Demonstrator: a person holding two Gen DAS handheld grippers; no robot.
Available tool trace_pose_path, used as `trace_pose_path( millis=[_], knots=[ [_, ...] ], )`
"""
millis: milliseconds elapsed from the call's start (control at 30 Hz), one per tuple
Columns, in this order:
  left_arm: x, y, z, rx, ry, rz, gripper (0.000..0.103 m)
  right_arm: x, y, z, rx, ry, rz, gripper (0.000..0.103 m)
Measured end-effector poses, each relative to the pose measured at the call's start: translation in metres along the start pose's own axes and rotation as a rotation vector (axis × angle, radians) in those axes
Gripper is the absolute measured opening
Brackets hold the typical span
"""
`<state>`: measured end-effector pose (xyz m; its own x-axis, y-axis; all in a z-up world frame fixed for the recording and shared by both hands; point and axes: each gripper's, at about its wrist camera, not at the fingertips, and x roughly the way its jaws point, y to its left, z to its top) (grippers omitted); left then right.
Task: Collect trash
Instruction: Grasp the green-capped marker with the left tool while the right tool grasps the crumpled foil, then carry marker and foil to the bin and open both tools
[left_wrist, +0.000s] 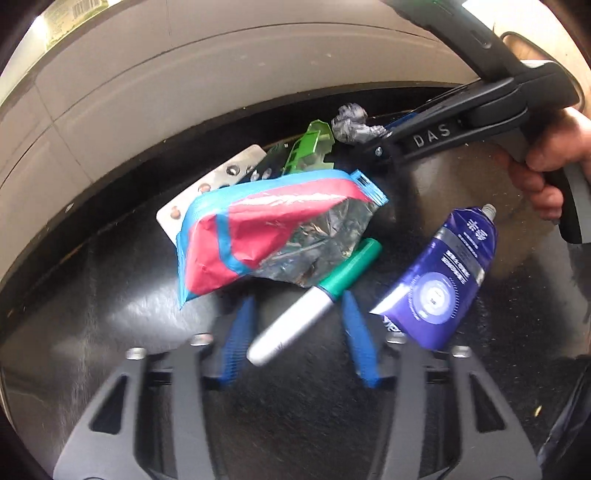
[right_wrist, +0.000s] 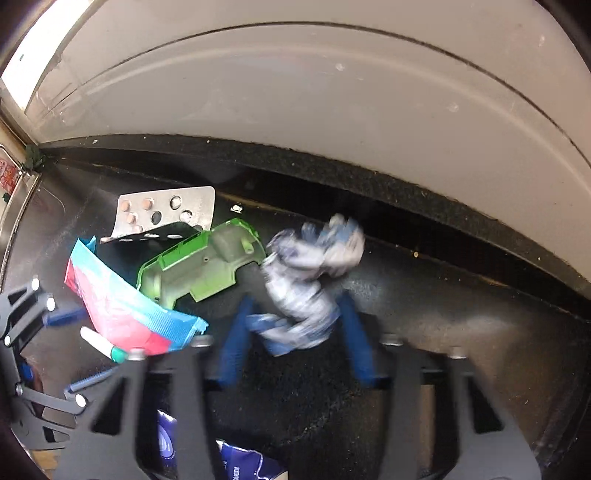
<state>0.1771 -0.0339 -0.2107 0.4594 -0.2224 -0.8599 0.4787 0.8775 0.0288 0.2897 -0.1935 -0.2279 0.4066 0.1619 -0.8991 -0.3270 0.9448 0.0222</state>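
Observation:
On the dark countertop (left_wrist: 110, 314) lie a red and blue snack wrapper (left_wrist: 258, 229), a green and silver marker (left_wrist: 314, 302), a purple tube (left_wrist: 439, 280), a green plastic shell (left_wrist: 310, 151), a pill blister sheet (left_wrist: 218, 181) and a crumpled silver-blue wrapper (left_wrist: 351, 123). My left gripper (left_wrist: 295, 332) is open, its blue fingers either side of the marker. My right gripper (right_wrist: 295, 328) is open around the crumpled wrapper (right_wrist: 306, 280), which looks blurred. The green shell (right_wrist: 203, 269), blister sheet (right_wrist: 162, 214) and snack wrapper (right_wrist: 125, 306) lie to its left.
A pale tiled wall (left_wrist: 221, 74) rises behind the counter's back edge. The right gripper's body and the hand holding it (left_wrist: 546, 147) fill the upper right of the left wrist view. The left gripper (right_wrist: 33, 332) shows at the right wrist view's left edge.

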Motion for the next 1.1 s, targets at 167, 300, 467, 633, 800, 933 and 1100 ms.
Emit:
trace_pose_path(
  millis=[167, 300, 467, 633, 800, 933, 1100],
  knots=[
    [-0.014, -0.016, -0.011, -0.058, 0.032, 0.017, 0.012, -0.020, 0.000, -0.011, 0.002, -0.011, 0.008, 0.027],
    [-0.037, -0.029, -0.021, -0.125, 0.036, 0.060, 0.012, -0.061, 0.000, -0.027, -0.006, -0.057, 0.017, 0.027],
    [-0.081, -0.048, -0.033, -0.242, 0.011, 0.089, 0.012, -0.116, 0.001, -0.061, -0.025, -0.117, 0.032, 0.027],
    [-0.121, -0.075, -0.051, -0.377, -0.001, 0.140, 0.012, -0.157, 0.012, -0.109, -0.055, -0.141, 0.064, 0.027],
    [-0.147, -0.080, -0.072, -0.445, 0.016, 0.182, 0.012, -0.173, 0.028, -0.156, -0.075, -0.130, 0.079, 0.027],
    [-0.160, -0.067, -0.086, -0.474, 0.012, 0.210, 0.012, -0.180, 0.049, -0.171, -0.071, -0.125, 0.095, 0.027],
    [-0.194, -0.041, -0.115, -0.523, -0.002, 0.265, 0.012, -0.194, 0.107, -0.166, -0.120, -0.129, 0.175, 0.027]
  ],
)
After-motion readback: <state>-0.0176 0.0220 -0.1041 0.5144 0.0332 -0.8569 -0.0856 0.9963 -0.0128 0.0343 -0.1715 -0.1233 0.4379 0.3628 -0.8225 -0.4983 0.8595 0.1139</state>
